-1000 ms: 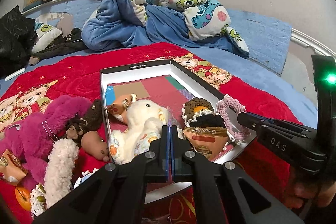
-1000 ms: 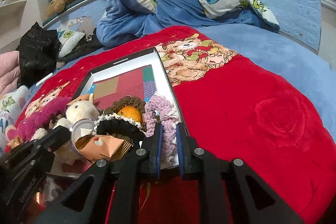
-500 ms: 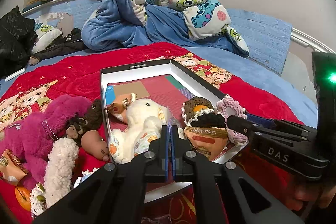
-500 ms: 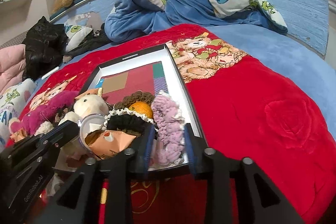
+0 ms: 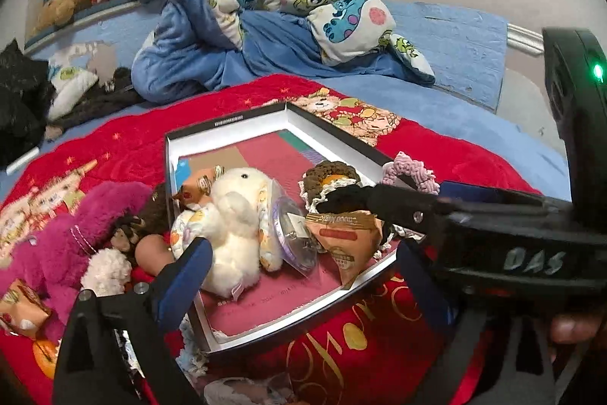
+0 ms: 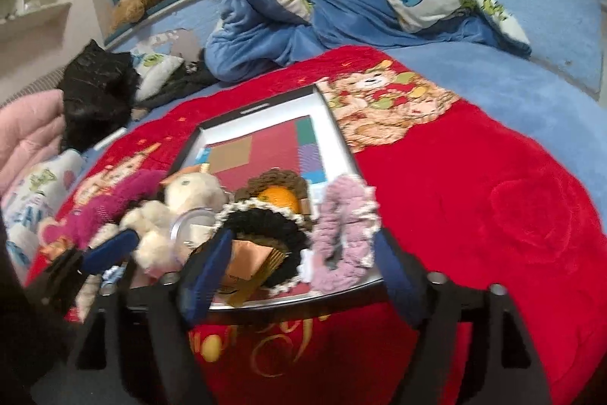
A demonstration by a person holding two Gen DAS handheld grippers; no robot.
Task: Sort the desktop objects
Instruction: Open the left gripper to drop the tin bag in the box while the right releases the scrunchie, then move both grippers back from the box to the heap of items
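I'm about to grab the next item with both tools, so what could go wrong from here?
1. The pink scrunchie straddles the box rim between the opening right tool fingers; it might slip out.
2. The white plush, clear bag and orange packet crowd together, so the opening left tool may snag two.

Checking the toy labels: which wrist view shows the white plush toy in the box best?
The left wrist view: the white plush toy is sharp and almost whole there, near the frame's middle. The right wrist view shows it blurred, off to the side, and partly hidden.
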